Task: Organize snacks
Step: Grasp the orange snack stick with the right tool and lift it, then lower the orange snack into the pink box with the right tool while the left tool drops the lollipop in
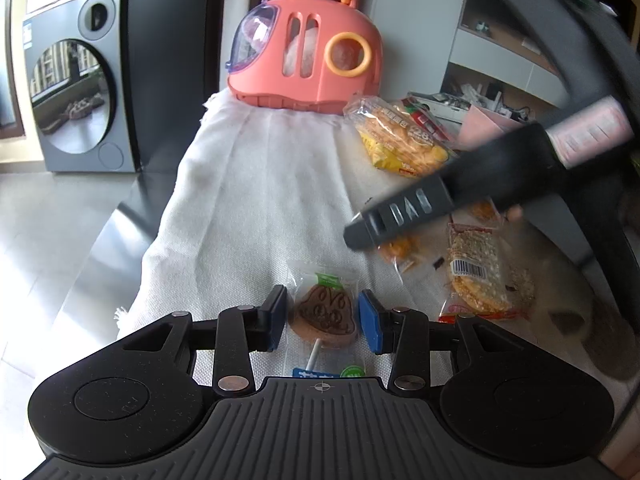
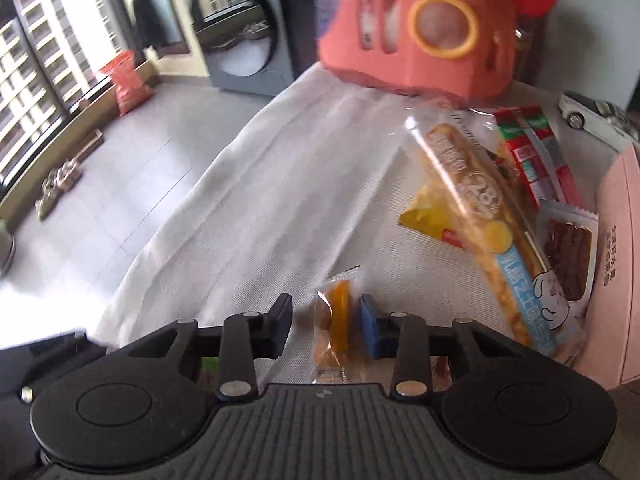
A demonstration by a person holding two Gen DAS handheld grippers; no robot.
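Left gripper (image 1: 322, 318) wide astride lollipop (image 1: 323, 317); right gripper (image 2: 325, 326) wide (pink box (image 2: 618, 264) right-view only)

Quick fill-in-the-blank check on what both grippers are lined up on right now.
1. Between the left gripper's fingers lies a brown ____ on a white stick.
2. The right gripper straddles a small ____-coloured snack packet.
3. The snacks lie on a white ____.
4. The carrier has an orange ____ on top.

Missing: lollipop; orange; cloth; handle

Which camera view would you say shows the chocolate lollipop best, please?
The left wrist view: the chocolate lollipop lies on the white cloth between the open left gripper fingers, wrapper and stick visible. The right wrist view does not show it clearly.
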